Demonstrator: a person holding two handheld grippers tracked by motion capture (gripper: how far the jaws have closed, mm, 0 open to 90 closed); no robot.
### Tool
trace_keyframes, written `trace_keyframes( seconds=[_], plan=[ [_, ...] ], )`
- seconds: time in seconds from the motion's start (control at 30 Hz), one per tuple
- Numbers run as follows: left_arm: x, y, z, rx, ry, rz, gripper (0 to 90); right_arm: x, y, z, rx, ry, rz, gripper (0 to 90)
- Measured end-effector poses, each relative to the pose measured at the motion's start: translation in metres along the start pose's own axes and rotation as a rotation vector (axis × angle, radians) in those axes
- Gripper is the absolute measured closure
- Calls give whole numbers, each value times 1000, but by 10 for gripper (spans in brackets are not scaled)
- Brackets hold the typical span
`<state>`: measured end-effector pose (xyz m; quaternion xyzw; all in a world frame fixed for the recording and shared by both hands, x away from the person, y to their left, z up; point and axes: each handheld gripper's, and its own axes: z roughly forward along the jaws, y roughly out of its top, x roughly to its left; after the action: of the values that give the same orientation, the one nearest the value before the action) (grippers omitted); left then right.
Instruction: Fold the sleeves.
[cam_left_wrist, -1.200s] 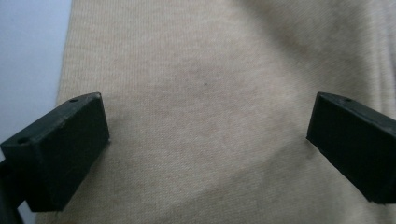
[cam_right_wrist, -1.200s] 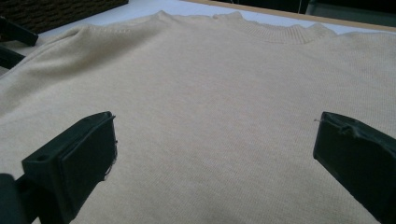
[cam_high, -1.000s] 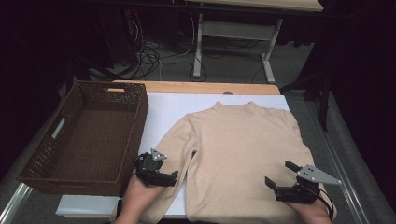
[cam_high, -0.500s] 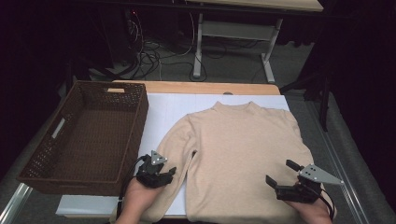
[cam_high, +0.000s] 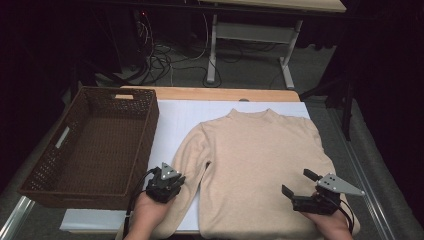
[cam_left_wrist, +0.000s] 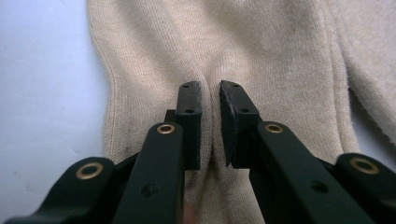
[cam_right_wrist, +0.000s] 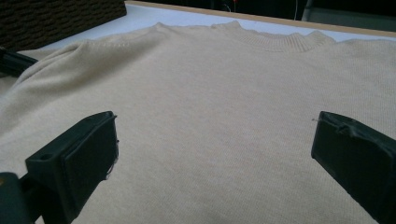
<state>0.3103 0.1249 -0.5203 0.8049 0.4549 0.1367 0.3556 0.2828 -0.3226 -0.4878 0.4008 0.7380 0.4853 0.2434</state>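
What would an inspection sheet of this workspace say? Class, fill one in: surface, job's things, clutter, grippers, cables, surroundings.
Surface: white table top, wooden far edge.
Job's things: beige sweater lying flat, collar away from the person.
Clutter: empty brown wicker basket left of the sweater.
Grippers: left gripper jaws have just been closing, pinching a fold of the sleeve; right gripper open over the sweater's body.
Cables: tangle on floor beyond the table.
Surroundings: dark; desk frame behind.
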Motion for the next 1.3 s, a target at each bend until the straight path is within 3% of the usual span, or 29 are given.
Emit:
trace_keyframes(
  seconds=[0.03,0.37,0.7,0.93,1.0,1.3],
  plan=[
    [1,0,-1,-6,-4,-20,764,0,0,0,2,1,0,10],
    [0,2,-6,-70,0,-62,773,5,-4,-2,12,5,-21,9],
    [-5,15,-23,-163,17,-57,780,4,-6,-8,10,-3,-18,12],
    [-14,34,-32,-216,19,-25,780,6,-4,-8,5,0,-26,12],
    [-21,42,-33,-220,17,1,780,6,-4,-7,4,4,-27,12],
    [-57,75,-13,-229,-46,79,780,8,-2,-6,0,12,-30,12]
  ],
)
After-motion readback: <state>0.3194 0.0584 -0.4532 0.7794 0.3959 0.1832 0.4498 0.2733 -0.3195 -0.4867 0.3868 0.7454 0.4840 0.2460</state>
